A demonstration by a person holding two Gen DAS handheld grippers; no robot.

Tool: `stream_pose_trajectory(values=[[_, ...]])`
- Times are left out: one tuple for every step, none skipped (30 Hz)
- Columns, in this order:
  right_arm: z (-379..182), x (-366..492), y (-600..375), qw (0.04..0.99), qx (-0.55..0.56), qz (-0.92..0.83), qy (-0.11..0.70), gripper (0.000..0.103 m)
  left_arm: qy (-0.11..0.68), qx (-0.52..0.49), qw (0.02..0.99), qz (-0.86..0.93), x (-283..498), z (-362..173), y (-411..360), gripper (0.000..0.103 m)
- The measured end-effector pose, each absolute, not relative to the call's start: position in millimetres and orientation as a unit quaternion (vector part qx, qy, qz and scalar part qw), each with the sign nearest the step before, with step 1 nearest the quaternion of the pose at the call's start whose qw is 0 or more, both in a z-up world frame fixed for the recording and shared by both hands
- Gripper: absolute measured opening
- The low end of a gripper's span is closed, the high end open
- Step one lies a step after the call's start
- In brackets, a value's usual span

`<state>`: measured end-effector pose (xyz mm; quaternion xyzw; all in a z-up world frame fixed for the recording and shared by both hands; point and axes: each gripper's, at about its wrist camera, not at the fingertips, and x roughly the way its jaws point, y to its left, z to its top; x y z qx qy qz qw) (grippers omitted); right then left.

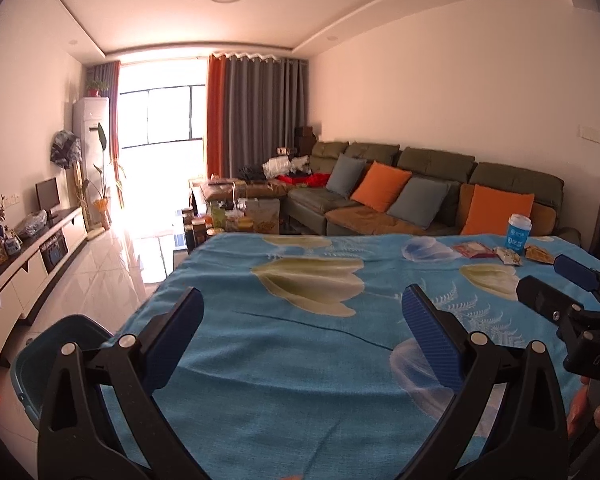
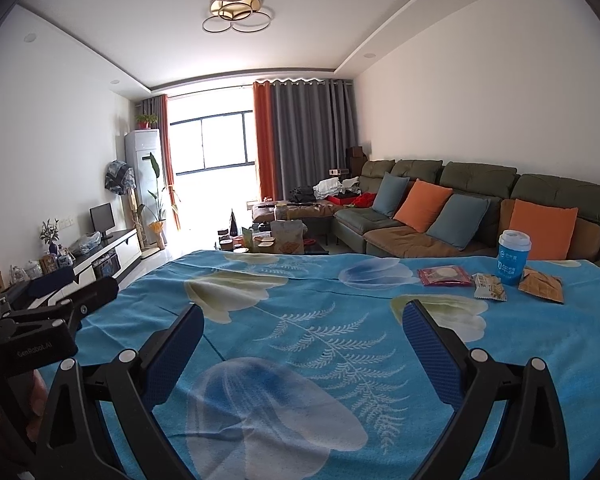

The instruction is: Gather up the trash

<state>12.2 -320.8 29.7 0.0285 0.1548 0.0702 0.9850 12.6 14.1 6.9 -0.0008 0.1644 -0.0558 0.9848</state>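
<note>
Three wrappers (image 2: 496, 286) beside blue cup (image 2: 513, 257) on bench (image 2: 300, 320), at 2 o'clock from right gripper (image 2: 302, 326). Both grippers gape, empty; left gripper (image 1: 302, 312) near blue bin (image 1: 60, 344).

The left hand-held gripper (image 1: 302, 322) hangs above the counter (image 1: 300, 360), its blue pads wide apart with nothing between them. At two o'clock, near the far edge, a blue cup (image 1: 518, 237) stands upright among a red wrapper (image 1: 473, 249), a pale wrapper (image 1: 509, 257) and an orange wrapper (image 1: 540, 255). The right hand-held gripper (image 1: 556, 280) enters at three o'clock. A blue bin (image 1: 46, 364) sits at eight o'clock beside the counter.
</note>
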Motion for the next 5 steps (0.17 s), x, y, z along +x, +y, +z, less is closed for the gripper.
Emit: stream_pose_trajectory(values=[[29,14,-322,0.984,0.030,0.069,0.159,0.096,0.172,0.000,0.984,-0.056,17,6,13,0.097],[30,15,-323,0.984,0.030,0.068,0.162,0.096,0.186,0.003,0.981,-0.054,24,4,10,0.097],[30,16,-324,0.983,0.030,0.066,0.166,0.096,0.200,0.003,0.978,-0.057,31,2,9,0.097],[29,17,-326,0.983,0.032,0.065,0.169,0.096,0.213,0.000,0.975,-0.064,38,1,7,0.097],[29,19,-328,0.982,0.034,0.062,0.174,0.096,0.234,0.001,0.970,-0.066,47,-2,5,0.097]])
